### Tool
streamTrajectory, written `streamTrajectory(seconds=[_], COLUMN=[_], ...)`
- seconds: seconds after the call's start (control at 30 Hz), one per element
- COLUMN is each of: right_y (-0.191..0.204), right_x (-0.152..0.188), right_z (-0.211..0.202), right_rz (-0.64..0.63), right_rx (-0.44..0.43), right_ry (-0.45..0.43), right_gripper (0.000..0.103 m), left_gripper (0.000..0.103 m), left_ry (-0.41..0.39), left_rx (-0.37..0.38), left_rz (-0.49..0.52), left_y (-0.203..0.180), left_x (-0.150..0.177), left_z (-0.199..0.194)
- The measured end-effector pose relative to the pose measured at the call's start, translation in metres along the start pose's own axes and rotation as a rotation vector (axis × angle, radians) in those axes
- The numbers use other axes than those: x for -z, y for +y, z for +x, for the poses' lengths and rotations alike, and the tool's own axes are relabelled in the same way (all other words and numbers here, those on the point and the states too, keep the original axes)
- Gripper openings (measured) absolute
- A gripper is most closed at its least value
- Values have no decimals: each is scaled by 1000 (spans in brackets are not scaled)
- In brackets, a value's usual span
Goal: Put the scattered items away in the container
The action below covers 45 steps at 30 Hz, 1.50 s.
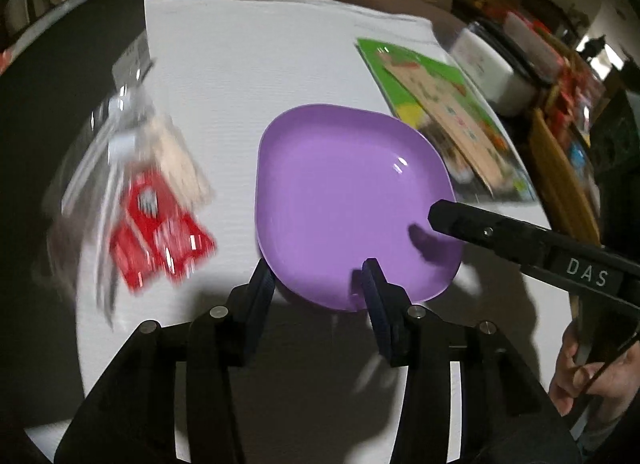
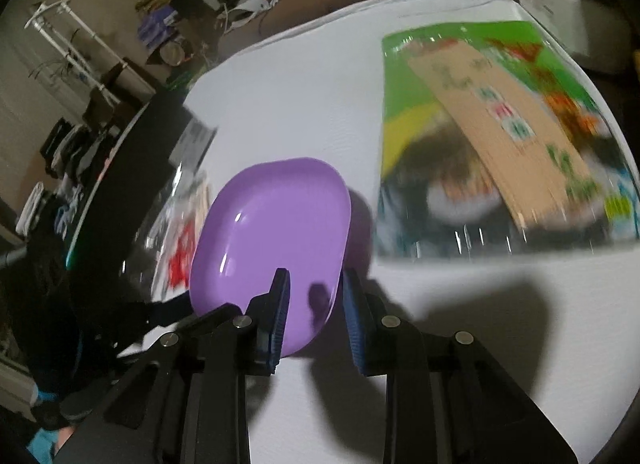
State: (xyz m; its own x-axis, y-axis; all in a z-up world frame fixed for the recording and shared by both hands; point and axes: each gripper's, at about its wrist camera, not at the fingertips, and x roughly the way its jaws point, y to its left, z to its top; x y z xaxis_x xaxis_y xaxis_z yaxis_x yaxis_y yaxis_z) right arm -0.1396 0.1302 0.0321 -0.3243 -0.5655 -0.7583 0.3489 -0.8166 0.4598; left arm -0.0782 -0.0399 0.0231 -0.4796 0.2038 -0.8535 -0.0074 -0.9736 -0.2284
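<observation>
Item: purple plate (image 1: pixel 352 199), square with rounded corners, glossy, empty; near centre of the white-covered table (image 1: pixel 248 63).

Holding: both hand-held grippers straddle its rim. The left hand-held gripper (image 1: pixel 320 280) stands part-open at the near edge. The right hand-held gripper (image 2: pixel 314 288) stands narrow at the right edge; contact by the pads cannot be told for either.

Neighbours: clear packet with red card (image 1: pixel 160 232) left; green booklet (image 1: pixel 440 111) far right.

Risks: slick, thin rim may slip or tip between 2 grips; the blurred views suggest fast motion, so a mistimed close could flick it.
</observation>
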Motion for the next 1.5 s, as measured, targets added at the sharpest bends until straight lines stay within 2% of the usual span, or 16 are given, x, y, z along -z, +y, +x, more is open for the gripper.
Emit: streamTrajectory(seconds=[0.07, 0.13, 0.2, 0.23, 0.27, 0.33, 0.47, 0.5, 0.53, 0.57, 0.63, 0.67, 0.87, 1.03, 1.33, 1.5], right_y=[-5, -10, -13, -14, -16, -21, -30, -31, -32, -33, -35, -34, -34, -41, -33, -29], right_x=[-14, -22, -24, -23, -22, -15, 8, 15, 20, 25, 36, 41, 69, 86, 93, 96], right_z=[9, 16, 15, 11, 6, -11, -47, -55, -59, -63, -70, -72, -68, -56, -47, -43], right_rz=[30, 56, 67, 74, 80, 84, 53, 39, 26, 14, -1, -8, -43, -35, -112, -134], right_rx=[-15, -38, -22, -21, -17, -5, 74, 110, 135, 160, 207, 231, 344, 372, 439, 483], right_ry=[-1, 5, -4, -11, -19, -47, -90, -91, -91, -91, -94, -98, -74, -71, -113, -128], right_gripper=[27, 29, 30, 32, 36, 55, 60, 65, 72, 76, 99, 103, 103, 103, 103, 103], left_gripper=[46, 62, 74, 74, 74, 88, 95, 98, 103, 103, 103, 103, 103, 103, 103, 103], left_ry=[-6, -10, -15, -23, -34, -58, -99, -101, -98, -89, -60, -47, -66, -61, -80, -100], left_rx=[-26, -37, -51, -57, -65, -61, -65, -65, -60, -46, -27, -38, -93, -147, -188, -199], left_rz=[-2, -6, -5, -3, -1, 6, 52, 65, 79, 85, 80, 70, 58, 71, 114, 99], left_y=[2, 4, 6, 7, 7, 4, -7, -11, -15, -19, -24, -26, -36, -36, -39, -40], left_x=[-14, -24, -28, -28, -27, -22, 0, 6, 14, 18, 27, 32, 49, 58, 68, 69], left_z=[6, 11, 13, 12, 8, -2, -25, -28, -30, -30, -26, -23, -19, -8, -1, -2])
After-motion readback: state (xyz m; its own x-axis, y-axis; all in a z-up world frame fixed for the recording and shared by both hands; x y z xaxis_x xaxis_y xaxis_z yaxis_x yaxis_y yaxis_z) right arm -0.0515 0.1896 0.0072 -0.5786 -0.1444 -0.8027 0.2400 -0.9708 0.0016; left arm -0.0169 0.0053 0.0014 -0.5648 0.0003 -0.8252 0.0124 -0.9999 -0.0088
